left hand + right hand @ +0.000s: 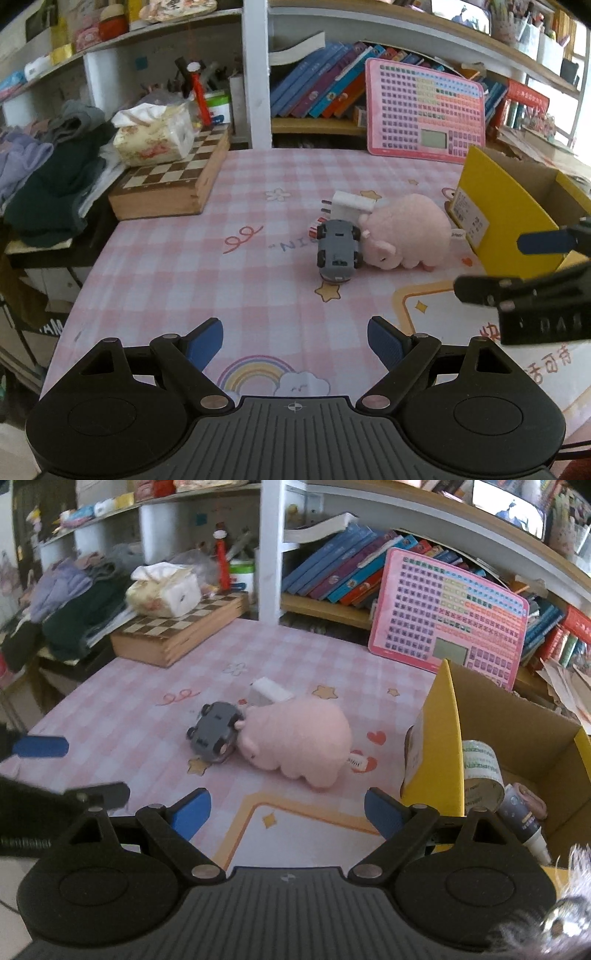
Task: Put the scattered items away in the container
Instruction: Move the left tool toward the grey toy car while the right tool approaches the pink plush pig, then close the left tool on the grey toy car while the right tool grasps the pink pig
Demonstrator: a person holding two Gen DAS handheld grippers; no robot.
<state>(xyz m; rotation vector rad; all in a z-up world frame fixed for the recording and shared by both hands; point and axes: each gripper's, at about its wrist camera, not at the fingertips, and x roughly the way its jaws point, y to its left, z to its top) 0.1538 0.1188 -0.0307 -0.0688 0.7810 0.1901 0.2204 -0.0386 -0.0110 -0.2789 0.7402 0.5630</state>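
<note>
Here I see the pink checked table (258, 184) with the yellow box (447, 738) at its right, holding a tape roll (480, 771) and a bottle (524, 819). Left of the box lies the pink plush (406, 232), touching the overturned grey car (338, 251) and the white plug (351, 205). My left gripper (295, 345) and right gripper (286, 814) both gape, holding nothing.

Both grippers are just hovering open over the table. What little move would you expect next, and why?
Probably the right gripper eases forward and down toward the pink plush pig. Both grippers are open and empty; the left gripper is farther from the box. The pig, the grey toy car and the white plug lie outside the cardboard box, and the pig lies nearest it.
</note>
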